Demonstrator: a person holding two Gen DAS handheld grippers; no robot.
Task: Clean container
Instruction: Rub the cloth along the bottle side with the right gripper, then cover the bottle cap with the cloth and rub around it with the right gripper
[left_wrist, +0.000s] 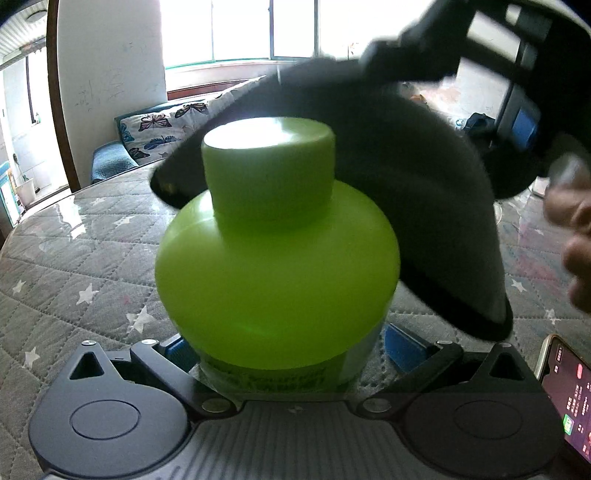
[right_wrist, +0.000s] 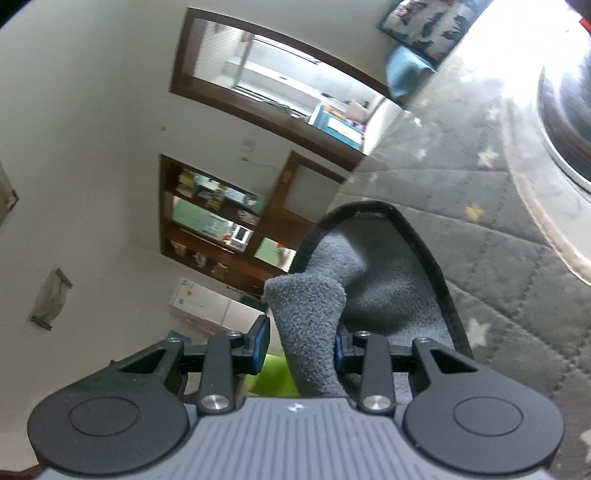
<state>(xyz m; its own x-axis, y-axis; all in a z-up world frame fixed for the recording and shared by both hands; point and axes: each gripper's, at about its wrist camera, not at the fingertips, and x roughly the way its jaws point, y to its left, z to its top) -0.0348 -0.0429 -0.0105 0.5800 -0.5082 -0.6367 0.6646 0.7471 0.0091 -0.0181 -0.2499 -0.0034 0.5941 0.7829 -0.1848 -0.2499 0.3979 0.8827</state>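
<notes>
Clamped between the left tool's (left_wrist: 284, 354) blue pads, a lime-green lidded container (left_wrist: 277, 273) stands upright above the star-quilted counter (left_wrist: 74, 258), its long axis vertical and cap (left_wrist: 267, 162) uppermost. Right tool (right_wrist: 301, 349), clenched on a grey fleece cloth (right_wrist: 314, 332), hangs above and to the right; the cloth (left_wrist: 388, 177) drapes beside the cap and right shoulder, so wiping would run downward and leftward.

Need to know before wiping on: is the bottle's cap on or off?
On. The green cap sits on the bottle, which the left tool holds.
</notes>
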